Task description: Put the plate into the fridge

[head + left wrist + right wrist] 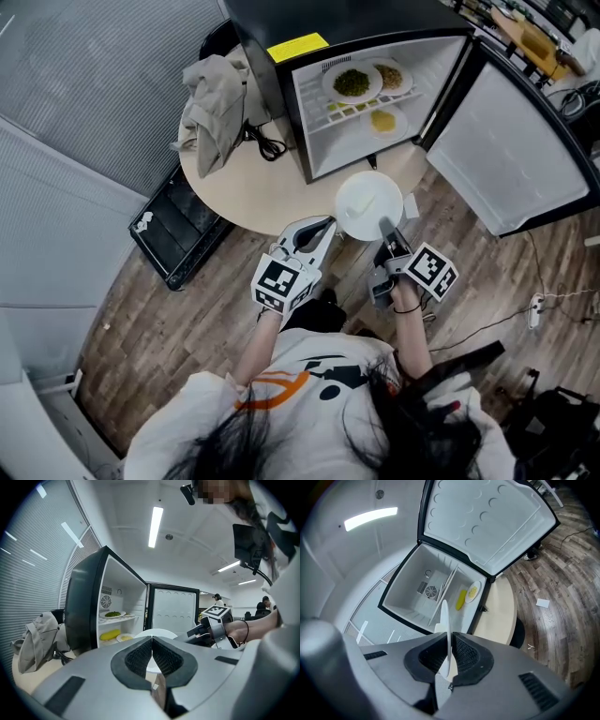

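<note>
Head view from above: a person holds a gripper in each hand before an open fridge (281, 84), which stands on a round table (244, 183) with its door (511, 155) swung wide to the right. The right gripper (386, 231) is clamped on the near rim of the white plate (368, 204). The plate lies flat and empty over the table's front edge, just outside the fridge opening and not yet inside the compartment. In the right gripper view the plate (445, 616) appears edge-on between the two dark pads, which press on it from both sides, with the fridge interior beyond. The left gripper (323, 228) sits just beside the plate on its left, jaws together and holding nothing. The left gripper view confirms this: the pads of the left gripper (152, 641) meet with nothing between them, and the plate (157, 632) shows beyond the jaws. The fridge's upper shelf carries a dish of greens (352, 82) and a second dish (391, 75) beside it; below sit a dish of yellow food (382, 120) and a long yellow item (110, 634) (its kind cannot be told). On the table left of the fridge lie a crumpled grey cloth (211, 103) and a black cable (267, 142). A black case (178, 230) rests on the wooden floor below the table.
</note>
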### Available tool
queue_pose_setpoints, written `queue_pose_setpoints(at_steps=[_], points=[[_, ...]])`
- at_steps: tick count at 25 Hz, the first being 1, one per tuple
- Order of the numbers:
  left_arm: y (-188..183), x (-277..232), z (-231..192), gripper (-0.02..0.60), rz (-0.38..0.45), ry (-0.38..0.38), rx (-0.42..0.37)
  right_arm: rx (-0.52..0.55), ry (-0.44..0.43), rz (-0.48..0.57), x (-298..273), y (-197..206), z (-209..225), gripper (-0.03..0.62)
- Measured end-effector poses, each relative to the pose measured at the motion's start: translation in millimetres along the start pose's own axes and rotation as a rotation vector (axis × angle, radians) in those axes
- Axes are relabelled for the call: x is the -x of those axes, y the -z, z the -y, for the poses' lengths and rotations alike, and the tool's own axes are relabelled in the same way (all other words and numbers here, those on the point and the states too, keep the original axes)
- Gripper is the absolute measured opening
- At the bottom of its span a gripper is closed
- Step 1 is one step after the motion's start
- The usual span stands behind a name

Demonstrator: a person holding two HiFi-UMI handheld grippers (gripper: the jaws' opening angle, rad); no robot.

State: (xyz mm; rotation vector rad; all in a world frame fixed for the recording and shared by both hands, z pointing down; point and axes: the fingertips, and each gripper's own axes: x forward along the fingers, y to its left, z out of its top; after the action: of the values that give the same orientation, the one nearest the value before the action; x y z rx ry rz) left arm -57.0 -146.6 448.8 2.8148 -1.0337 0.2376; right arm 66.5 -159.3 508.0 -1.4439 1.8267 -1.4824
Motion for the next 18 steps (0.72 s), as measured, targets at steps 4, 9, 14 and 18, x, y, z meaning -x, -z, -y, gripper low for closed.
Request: queue_pose_setpoints(at_steps=[4,9,14,18], points=[[-1,-5,-12,0.009,0.004,0.017,0.002,-0.003,0.012,0.014,-8,-1,-2,0.029],[0,-13,-14,0.009,0.008,0.050,0.014,-0.009,0.034,0.032,-6,-5,0,0.029],[-5,-24,-6,0.009,0.018,0.088,0.002,-0.008,0.037,0.064,-4,-20,-1,0.029],[-11,-30,-6,0.009,0.029,0.093,-0.003,0.001,0.029,0.070,-8,-30,-4,0.029]])
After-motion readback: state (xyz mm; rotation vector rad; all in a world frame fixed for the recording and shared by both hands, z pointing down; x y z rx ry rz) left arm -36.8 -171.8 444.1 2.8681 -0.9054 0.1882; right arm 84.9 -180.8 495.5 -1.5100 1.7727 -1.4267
